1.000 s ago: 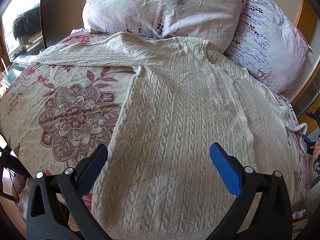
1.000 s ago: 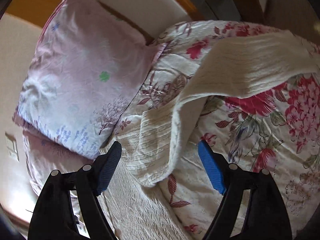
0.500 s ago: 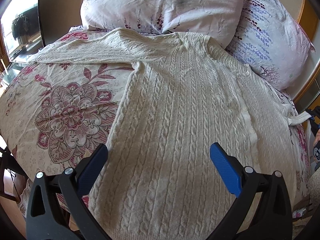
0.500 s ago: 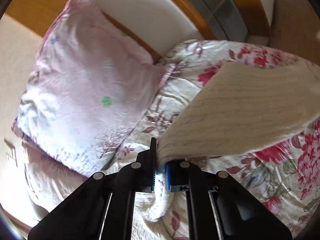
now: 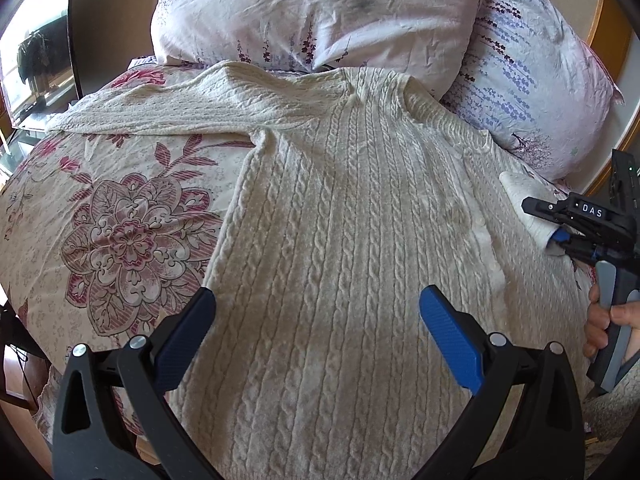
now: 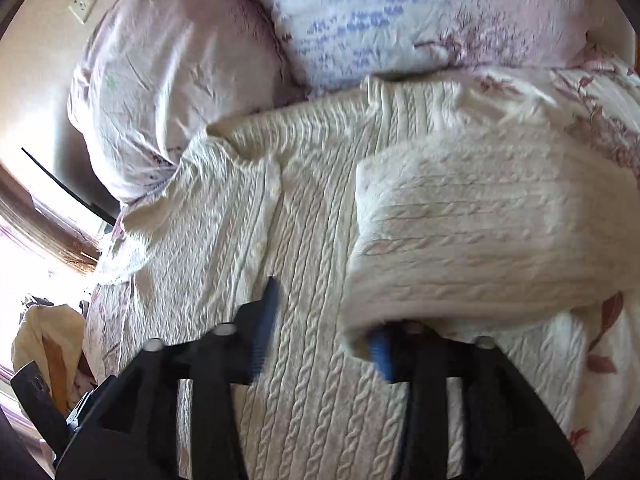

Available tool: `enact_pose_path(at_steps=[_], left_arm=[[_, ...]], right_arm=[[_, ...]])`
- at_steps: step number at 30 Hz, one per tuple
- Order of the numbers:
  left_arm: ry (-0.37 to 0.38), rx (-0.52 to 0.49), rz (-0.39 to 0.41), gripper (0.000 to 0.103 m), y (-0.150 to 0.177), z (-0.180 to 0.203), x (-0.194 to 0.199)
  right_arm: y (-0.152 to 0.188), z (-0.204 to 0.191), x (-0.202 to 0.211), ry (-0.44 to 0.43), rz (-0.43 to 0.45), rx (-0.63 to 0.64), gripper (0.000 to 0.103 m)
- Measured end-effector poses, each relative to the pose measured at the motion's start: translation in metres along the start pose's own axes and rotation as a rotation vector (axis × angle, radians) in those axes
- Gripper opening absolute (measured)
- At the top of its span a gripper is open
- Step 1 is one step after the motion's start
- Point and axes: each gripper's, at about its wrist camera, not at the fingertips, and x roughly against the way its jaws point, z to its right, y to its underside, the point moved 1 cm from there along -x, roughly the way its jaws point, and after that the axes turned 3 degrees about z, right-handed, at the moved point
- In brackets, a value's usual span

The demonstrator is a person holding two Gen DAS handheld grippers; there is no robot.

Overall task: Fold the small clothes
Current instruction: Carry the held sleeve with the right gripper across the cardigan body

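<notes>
I see the cream cable-knit sweater [image 5: 352, 240] spread flat on the floral bedspread [image 5: 120, 216] below the pillows [image 5: 320, 12]. My left gripper [image 5: 316, 332] hovers spread wide over its hem; my right gripper [image 6: 324, 332] has just been opening, its sleeve [image 6: 480, 232] draped loose across the body.

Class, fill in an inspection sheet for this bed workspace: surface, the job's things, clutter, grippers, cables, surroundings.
Surface: floral bedspread, rumpled.
Job's things: cream cable-knit sweater spread flat; one sleeve stretched out sideways, the other sleeve folded over the body.
Clutter: two pillows at the sweater's collar.
Grippers: left gripper open above the hem, holding nothing; right gripper has just been opening, jaws apart, sleeve cuff lying against one pad.
Cables: nothing seen.
Surroundings: window, wooden headboard.
</notes>
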Motion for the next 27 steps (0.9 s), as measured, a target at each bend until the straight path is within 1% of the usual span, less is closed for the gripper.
enact_pose_path(at_steps=[3, 6, 8, 10, 11, 13, 14, 15, 17, 19, 20, 21, 22, 24, 25, 27], left_arm=[[0.05, 0.014, 0.025, 0.101, -0.003, 0.001, 0.004], [0.062, 0.003, 0.014, 0.101, -0.005, 0.006, -0.001], [0.066, -0.007, -0.005, 0.101, -0.005, 0.01, -0.007], [0.073, -0.016, -0.015, 0.101, -0.005, 0.013, -0.01], [0.075, -0.022, -0.016, 0.101, -0.005, 0.014, -0.011], [0.082, -0.029, -0.017, 0.101, -0.005, 0.015, -0.012], [0.085, -0.032, -0.017, 0.101, -0.006, 0.016, -0.013], [0.086, -0.034, -0.018, 0.101, -0.006, 0.015, -0.013], [0.085, -0.033, -0.022, 0.101, -0.006, 0.014, -0.014], [0.082, -0.028, -0.028, 0.101, -0.006, 0.012, -0.015], [0.081, -0.024, -0.029, 0.101, -0.006, 0.01, -0.016], [0.08, -0.021, -0.03, 0.101, -0.006, 0.008, -0.015], [0.078, -0.018, -0.03, 0.101, -0.006, 0.007, -0.015], [0.074, -0.013, -0.029, 0.101, -0.006, 0.003, -0.014], [0.071, -0.011, -0.027, 0.101, -0.006, 0.001, -0.013], [0.067, -0.007, -0.02, 0.101, -0.006, -0.004, -0.01]], right_arm=[[0.005, 0.004, 0.025, -0.054, 0.049, -0.025, 0.085], [0.001, 0.032, 0.063, -0.088, 0.128, -0.126, 0.085], [-0.001, 0.067, 0.089, -0.081, 0.208, -0.278, 0.082], [0.001, 0.112, 0.105, -0.09, 0.269, -0.491, 0.074], [0.004, 0.133, 0.108, -0.088, 0.284, -0.602, 0.067], [0.016, 0.171, 0.108, -0.095, 0.306, -0.811, 0.064], [0.022, 0.186, 0.109, -0.102, 0.322, -0.897, 0.064], [0.026, 0.196, 0.109, -0.105, 0.335, -0.951, 0.063], [0.028, 0.205, 0.107, -0.108, 0.363, -0.983, 0.061], [0.021, 0.207, 0.107, -0.084, 0.386, -0.962, 0.061], [0.016, 0.208, 0.105, -0.072, 0.393, -0.953, 0.059], [0.012, 0.209, 0.102, -0.067, 0.4, -0.95, 0.051], [0.008, 0.211, 0.098, -0.063, 0.401, -0.948, 0.046], [0.004, 0.213, 0.089, -0.033, 0.388, -0.939, 0.017], [0.003, 0.212, 0.086, -0.016, 0.384, -0.936, 0.013], [-0.002, 0.204, 0.091, 0.007, 0.408, -0.898, 0.01]])
